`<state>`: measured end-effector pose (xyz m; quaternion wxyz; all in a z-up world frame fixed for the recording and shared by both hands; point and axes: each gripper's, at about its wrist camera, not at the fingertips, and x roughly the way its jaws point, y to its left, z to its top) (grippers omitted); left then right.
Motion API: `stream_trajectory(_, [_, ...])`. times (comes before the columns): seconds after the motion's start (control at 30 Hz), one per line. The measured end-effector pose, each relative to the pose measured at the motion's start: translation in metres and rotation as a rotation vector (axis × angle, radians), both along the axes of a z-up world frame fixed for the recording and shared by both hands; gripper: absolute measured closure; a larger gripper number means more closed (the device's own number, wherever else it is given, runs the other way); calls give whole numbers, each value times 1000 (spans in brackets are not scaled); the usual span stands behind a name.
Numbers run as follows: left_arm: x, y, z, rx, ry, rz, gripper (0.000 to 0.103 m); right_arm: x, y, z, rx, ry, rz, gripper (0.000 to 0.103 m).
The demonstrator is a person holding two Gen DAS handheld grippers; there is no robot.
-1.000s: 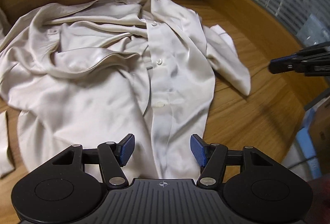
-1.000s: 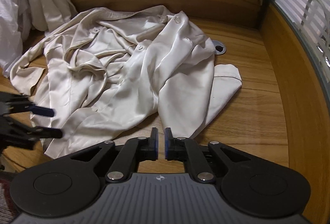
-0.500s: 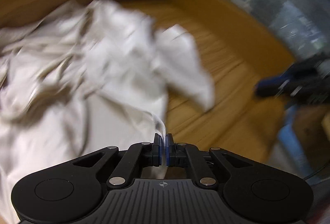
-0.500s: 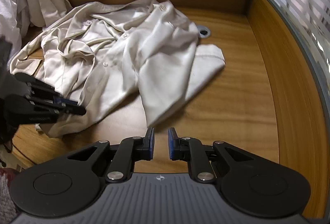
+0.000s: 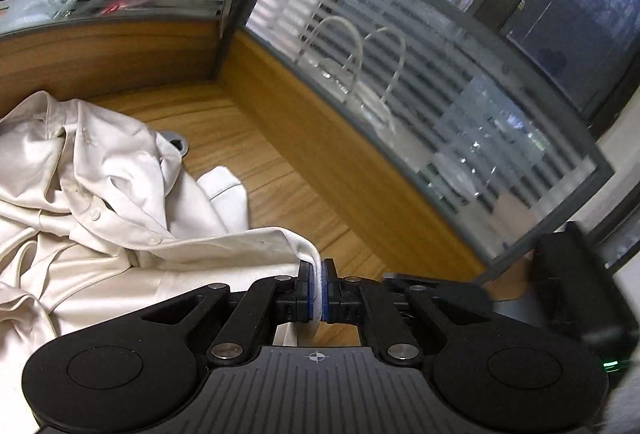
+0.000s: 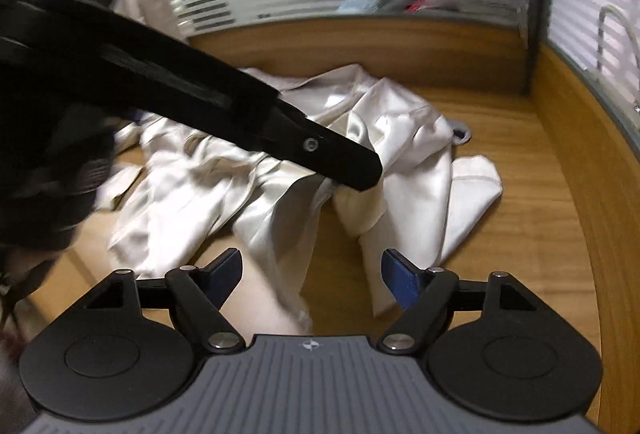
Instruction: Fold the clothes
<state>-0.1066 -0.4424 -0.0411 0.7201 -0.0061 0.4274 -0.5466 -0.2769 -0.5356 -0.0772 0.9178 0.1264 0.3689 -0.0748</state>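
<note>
While the cream shirt (image 5: 100,218) lies crumpled over the left and middle of the wooden tabletop (image 5: 280,194), the left tool (image 5: 318,288) is clamped tight on a thin edge of its fabric and holds that edge up off the wood — the cloth runs taut from the heap to the blue pads. In the right wrist view that same tool crosses the frame as a dark bar, tip buried in the shirt. Further right, the right tool (image 6: 312,274) has its jaws opening, already wide, with a hanging fold of shirt between them but not pinched. A sleeve cuff (image 6: 476,186) lies flat at the right of the heap.

The risk, as I judge it: the left grip holds only a sliver of slippery cloth, so a hard pull could slide it free — and the right tool could close on the wrong layer, twisting the shirt instead of spreading it.
</note>
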Motion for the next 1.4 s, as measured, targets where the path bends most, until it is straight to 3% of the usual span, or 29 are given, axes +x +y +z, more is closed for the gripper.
stream_trajectory(0.07, [1, 6, 4, -10, 7, 10, 97, 11, -4, -2, 18, -13, -23, 67])
stream_trajectory(0.1, [1, 10, 6, -12, -1, 22, 94, 16, -7, -3, 28, -16, -33, 99])
stream_trajectory(0.13, [1, 15, 8, -13, -16, 38, 92, 20, -9, -3, 21, -14, -46, 98])
stream_trajectory(0.2, [0, 29, 11, -11, -61, 64, 65, 21, -14, 0, -13, -15, -66, 98])
stream_trajectory(0.27, [-2, 45, 10, 8, -123, 86, 54, 18, -24, 3, -42, -7, -98, 99])
stream_trajectory(0.43, [-4, 84, -18, 159, -228, 151, 52, 1, -67, 17, -106, 17, -227, 99])
stream_trajectory(0.63, [-6, 122, -65, 323, -217, 259, 48, -17, -104, 45, -298, 84, -399, 99])
stream_trajectory(0.7, [-7, 128, -78, 355, -197, 283, 47, -17, -114, 46, -311, 122, -407, 98])
stream_trajectory(0.77, [-5, 132, -89, 372, -174, 303, 47, -18, -123, 45, -320, 160, -408, 93])
stream_trajectory(0.93, [2, 128, -109, 413, -159, 351, 47, -14, -125, 37, -313, 210, -368, 55])
stream_trajectory(1.1, [2, 120, -117, 437, -195, 378, 47, -8, -116, 27, -265, 257, -299, 45])
stream_trajectory(1.23, [8, 110, -112, 384, -237, 384, 49, -3, -105, 19, -248, 279, -259, 40])
stream_trajectory(1.3, [12, 103, -112, 365, -223, 366, 62, -1, -100, 17, -241, 282, -243, 39])
stream_trajectory(1.4, [19, 93, -117, 384, -216, 358, 65, 4, -95, 15, -231, 282, -221, 39])
